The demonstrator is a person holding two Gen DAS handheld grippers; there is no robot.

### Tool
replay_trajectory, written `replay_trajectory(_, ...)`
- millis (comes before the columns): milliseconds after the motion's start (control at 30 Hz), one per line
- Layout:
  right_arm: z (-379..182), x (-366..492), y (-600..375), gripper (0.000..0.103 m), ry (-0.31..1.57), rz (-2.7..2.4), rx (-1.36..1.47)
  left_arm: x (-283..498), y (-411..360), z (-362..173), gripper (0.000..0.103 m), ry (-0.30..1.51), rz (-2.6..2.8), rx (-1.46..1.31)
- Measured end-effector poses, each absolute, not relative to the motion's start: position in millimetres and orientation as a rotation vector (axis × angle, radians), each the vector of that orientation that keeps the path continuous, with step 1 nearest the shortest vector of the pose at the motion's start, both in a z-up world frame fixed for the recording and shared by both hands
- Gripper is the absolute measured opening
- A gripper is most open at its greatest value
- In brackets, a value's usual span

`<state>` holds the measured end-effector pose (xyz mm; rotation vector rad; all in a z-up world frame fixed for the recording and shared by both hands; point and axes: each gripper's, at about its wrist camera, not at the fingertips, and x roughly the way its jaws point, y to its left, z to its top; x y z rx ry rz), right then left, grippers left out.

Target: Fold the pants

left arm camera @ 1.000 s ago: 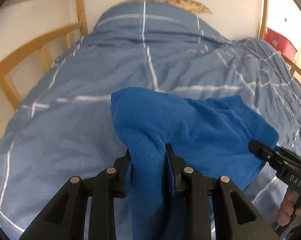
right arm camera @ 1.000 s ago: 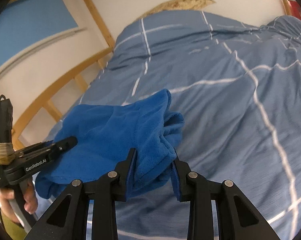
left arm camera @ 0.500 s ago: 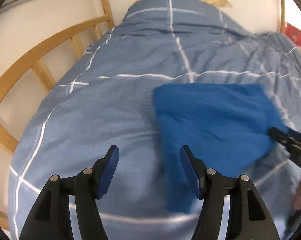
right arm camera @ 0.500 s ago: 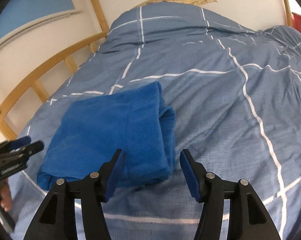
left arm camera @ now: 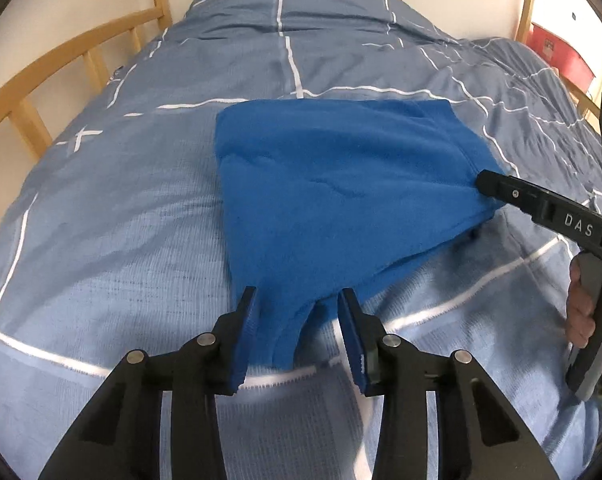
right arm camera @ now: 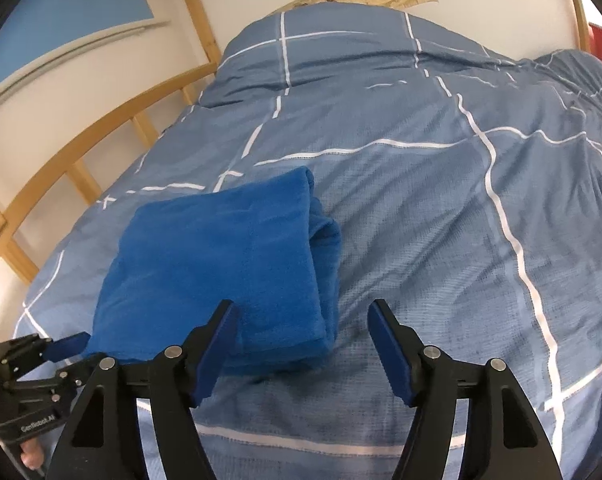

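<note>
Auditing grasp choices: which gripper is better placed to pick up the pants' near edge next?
Left, probably. The left gripper, jaws just closing, straddles a near corner of the pants without pinching yet. The right gripper, jaws just opening wide, merely hovers at the pants' side edge.

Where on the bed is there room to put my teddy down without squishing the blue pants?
The duvet is bare to the right of the folded blue pants, and beyond them toward the pillow end. There is also a bare strip between the pants and the wooden bed rail. The near edge is crowded: the left gripper and right gripper sit at the pants' corners.
</note>
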<state>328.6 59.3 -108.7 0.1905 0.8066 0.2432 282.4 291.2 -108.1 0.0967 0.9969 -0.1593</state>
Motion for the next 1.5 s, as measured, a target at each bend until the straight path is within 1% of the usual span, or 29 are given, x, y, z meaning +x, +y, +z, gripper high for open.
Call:
replay_trajectory(33, -106, 327, 57, 0.067, 0.802, 0.24, 0.198, 279, 288, -105, 0.041, 0.999, -0.146, 0.117)
replay_trajectory(67, -102, 325, 54, 0.069, 0.796, 0.221, 0.198, 275, 287, -104, 0.045, 0.999, -0.132, 0.13)
replay_trajectory(100, -95, 320, 49, 0.071, 0.776, 0.168, 0.191, 269, 285, -99, 0.046, 0.998, -0.109, 0.144)
replay_trajectory(200, -79, 309, 34, 0.072, 0.734, 0.165, 0.202, 251, 277, -85, 0.047, 0.967, -0.068, 0.136)
replay_trajectory(233, -72, 304, 28, 0.072, 0.731, 0.156, 0.187, 240, 269, -76, 0.048, 0.939, -0.074, 0.135)
replay_trajectory(267, -66, 298, 24, 0.072, 0.721, 0.153, 0.168, 232, 263, -68, 0.055, 0.913, -0.068, 0.139)
replay_trajectory(300, -57, 287, 20, 0.074, 0.697, 0.161, 0.131, 226, 257, -60, 0.061, 0.888, -0.053, 0.146)
replay_trajectory(333, -51, 281, 17, 0.077, 0.683, 0.166, 0.1, 215, 247, -50, 0.063, 0.847, -0.035, 0.151)
replay_trajectory(367, -45, 273, 14, 0.084, 0.669, 0.171, 0.068, 207, 238, -41, 0.068, 0.814, -0.019, 0.154)
replay_trajectory(400, -38, 263, 10, 0.087, 0.652, 0.179, 0.037, 200, 231, -33, 0.074, 0.789, -0.006, 0.155)
replay_trajectory(567, -11, 216, -23, 0.089, 0.614, 0.208, -0.03, 168, 194, 2, 0.085, 0.668, -0.017, 0.121)
replay_trajectory(633, -3, 197, -41, 0.09, 0.603, 0.212, -0.032, 154, 178, 14, 0.085, 0.637, -0.02, 0.127)
replay_trajectory(767, 10, 167, -72, 0.09, 0.577, 0.186, -0.037, 131, 144, 27, 0.095, 0.581, 0.024, 0.161)
replay_trajectory(1133, 21, 91, -142, 0.09, 0.562, 0.115, -0.012, 76, 79, 31, 0.098, 0.55, -0.007, 0.106)
replay_trajectory(1500, 22, 53, -166, 0.09, 0.549, 0.094, -0.001, 43, 46, 31, 0.099, 0.547, 0.027, 0.084)
